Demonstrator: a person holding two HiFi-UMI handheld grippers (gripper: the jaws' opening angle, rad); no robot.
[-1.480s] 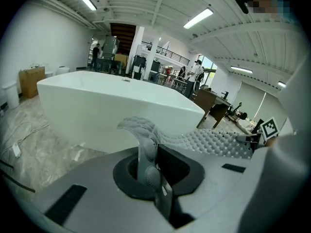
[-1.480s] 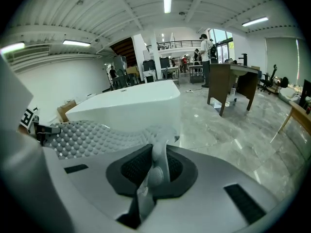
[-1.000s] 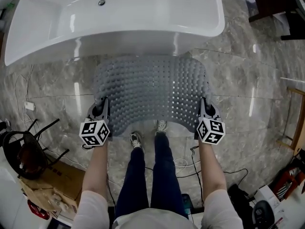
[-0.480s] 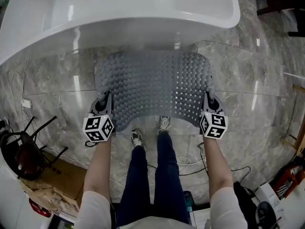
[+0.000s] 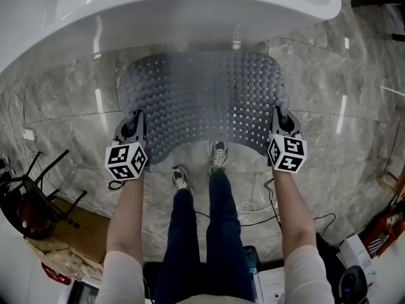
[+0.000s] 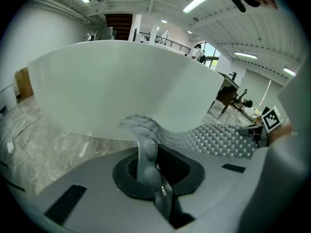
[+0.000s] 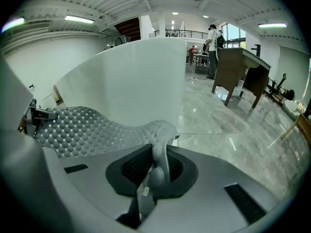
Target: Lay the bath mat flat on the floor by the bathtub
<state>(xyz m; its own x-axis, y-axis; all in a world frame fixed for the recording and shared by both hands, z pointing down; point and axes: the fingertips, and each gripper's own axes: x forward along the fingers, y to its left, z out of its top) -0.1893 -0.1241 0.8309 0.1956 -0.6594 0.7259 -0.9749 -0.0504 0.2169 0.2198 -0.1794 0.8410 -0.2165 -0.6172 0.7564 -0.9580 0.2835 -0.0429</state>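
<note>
Bath mat [image 5: 202, 100]: spread wide just in front of the bathtub [image 5: 158, 11], long side running along the tub's wall, held up by its two near corners.
Mat surface: grey and soft, covered in even rows of rounded bumps with small holes between them. Corners are rounded, and the near edge dips in a curve between the two grippers.
Left gripper [image 5: 134, 115]: jaws closed tight on the mat's left near corner. The left gripper view shows that corner crumpled upright in the pinch, with the sheet trailing off towards the other gripper.
Right gripper [image 5: 280, 113]: same story, jaws clamped on the right near corner, the mat folding up out of the grip.
Hard to tell: whether the mat's far edge at the foot of the tub touches the floor [image 5: 57, 106] or hangs just above it. Glare there blurs the line.
Hidden: the pinched corners themselves, under the gripper bodies in the head view.
Cut off: the tub's far rim and both ends, beyond the frame.
Shoes [image 5: 217, 152]: on the side of the mat away from the tub, toes right at its sagging near edge.
Floor: glossy grey marble around the tub, streaked with light reflections.
</note>
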